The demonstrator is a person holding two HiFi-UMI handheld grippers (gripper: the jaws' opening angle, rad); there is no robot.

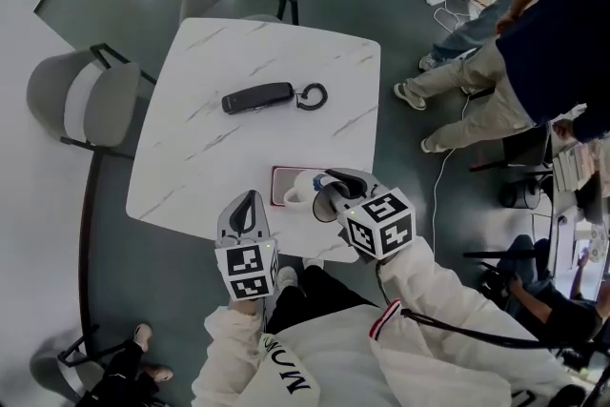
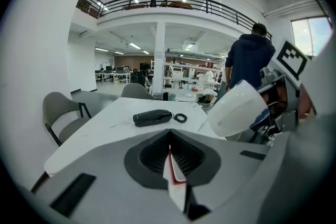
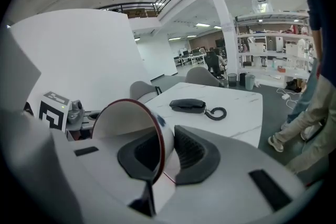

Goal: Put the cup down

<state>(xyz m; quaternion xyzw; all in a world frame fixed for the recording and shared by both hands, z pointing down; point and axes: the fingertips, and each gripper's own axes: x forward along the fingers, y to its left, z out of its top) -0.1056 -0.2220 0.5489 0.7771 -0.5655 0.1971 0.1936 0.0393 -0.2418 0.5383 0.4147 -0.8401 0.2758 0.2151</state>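
Note:
A white cup (image 1: 305,190) with a dark red rim hangs tilted on its side over a red-edged square mat (image 1: 280,188) near the table's front edge. My right gripper (image 1: 324,192) is shut on the cup's wall. In the right gripper view the cup's rim (image 3: 137,113) sits between the jaws (image 3: 163,155). My left gripper (image 1: 250,198) hovers just left of the mat, shut and holding nothing. From the left gripper view its jaws (image 2: 169,139) meet, and the cup (image 2: 237,107) shows to the right.
A black phone handset (image 1: 259,97) with a coiled cord lies mid-table on the white marble table (image 1: 191,157). Grey chairs (image 1: 84,100) stand at the left and far side. People (image 1: 534,43) stand and sit to the right, beside floor cables.

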